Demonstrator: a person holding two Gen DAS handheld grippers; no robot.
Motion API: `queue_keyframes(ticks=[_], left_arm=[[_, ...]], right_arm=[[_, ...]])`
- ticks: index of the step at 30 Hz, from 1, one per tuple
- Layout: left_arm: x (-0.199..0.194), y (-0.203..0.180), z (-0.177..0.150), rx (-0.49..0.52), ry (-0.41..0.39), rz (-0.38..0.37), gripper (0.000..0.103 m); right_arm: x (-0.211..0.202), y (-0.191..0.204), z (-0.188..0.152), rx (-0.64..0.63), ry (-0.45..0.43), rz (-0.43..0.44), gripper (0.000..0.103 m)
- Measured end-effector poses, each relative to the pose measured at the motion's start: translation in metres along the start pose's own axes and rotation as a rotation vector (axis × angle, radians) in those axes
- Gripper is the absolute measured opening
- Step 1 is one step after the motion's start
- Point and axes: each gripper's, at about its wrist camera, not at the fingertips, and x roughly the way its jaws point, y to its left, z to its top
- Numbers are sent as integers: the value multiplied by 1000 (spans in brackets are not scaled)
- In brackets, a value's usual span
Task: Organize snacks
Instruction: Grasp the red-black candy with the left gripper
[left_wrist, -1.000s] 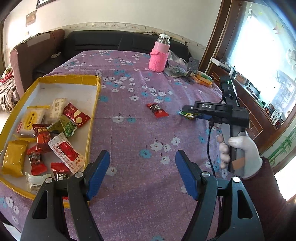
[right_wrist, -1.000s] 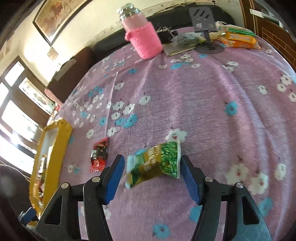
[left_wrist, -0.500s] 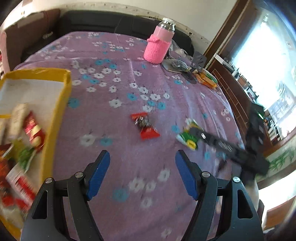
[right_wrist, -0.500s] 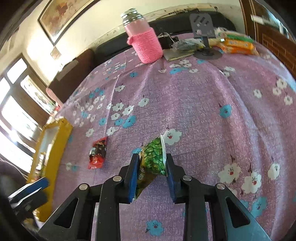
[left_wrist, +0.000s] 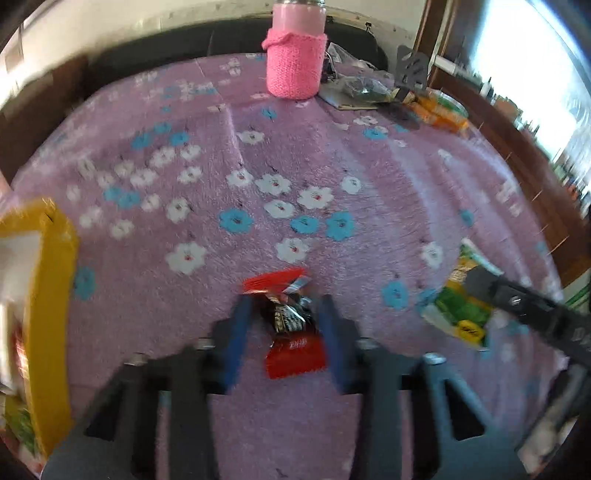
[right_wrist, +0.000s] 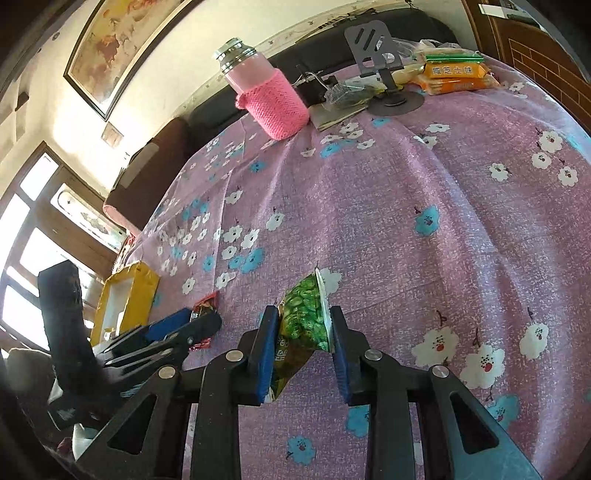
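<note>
A red and black snack packet (left_wrist: 291, 325) lies on the purple flowered tablecloth, between the blue pads of my left gripper (left_wrist: 284, 310), which has narrowed around it; the view is blurred, so contact is unclear. My right gripper (right_wrist: 303, 321) is shut on a green snack packet (right_wrist: 304, 317) and holds it upright. The green packet also shows at the right of the left wrist view (left_wrist: 458, 310). The left gripper (right_wrist: 177, 325) and the red packet (right_wrist: 203, 306) show in the right wrist view. The yellow box (left_wrist: 51, 295) with snacks is at the left.
A pink bottle in a knitted sleeve (left_wrist: 295, 59) stands at the table's far side. A phone stand (right_wrist: 384, 70), a dark bag (right_wrist: 347, 92) and orange snack packs (right_wrist: 458, 74) lie at the far right. A dark sofa runs behind the table.
My left gripper moved right from the yellow box to the red packet and its jaws narrowed around it. My right gripper closed on the green packet and holds it upright.
</note>
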Motion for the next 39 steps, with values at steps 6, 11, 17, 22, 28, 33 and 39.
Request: queue_keyframes(ticks=[6, 11, 17, 22, 28, 33, 39], left_arm=[[-15, 12, -8, -31, -35, -47, 13], [-32, 26, -17, -77, -57, -97, 4], [-42, 29, -23, -67, -44, -110, 5], [-20, 6, -23, 34, 0, -71, 66], [-16, -15, -26, 131, -18, -22, 29], [-33, -4, -32, 87, -61, -26, 28], [-83, 28, -50, -10, -142, -54, 28]], right_arm=[[1, 1, 0, 0, -1, 27, 28], [-3, 4, -1, -5, -24, 62, 28], [-3, 8, -4, -7, -26, 66, 28], [-1, 7, -4, -1, -14, 78, 28], [-3, 9, -4, -8, -17, 101, 28], [-1, 8, -4, -2, -8, 127, 28], [2, 9, -5, 7, 3, 186, 28]])
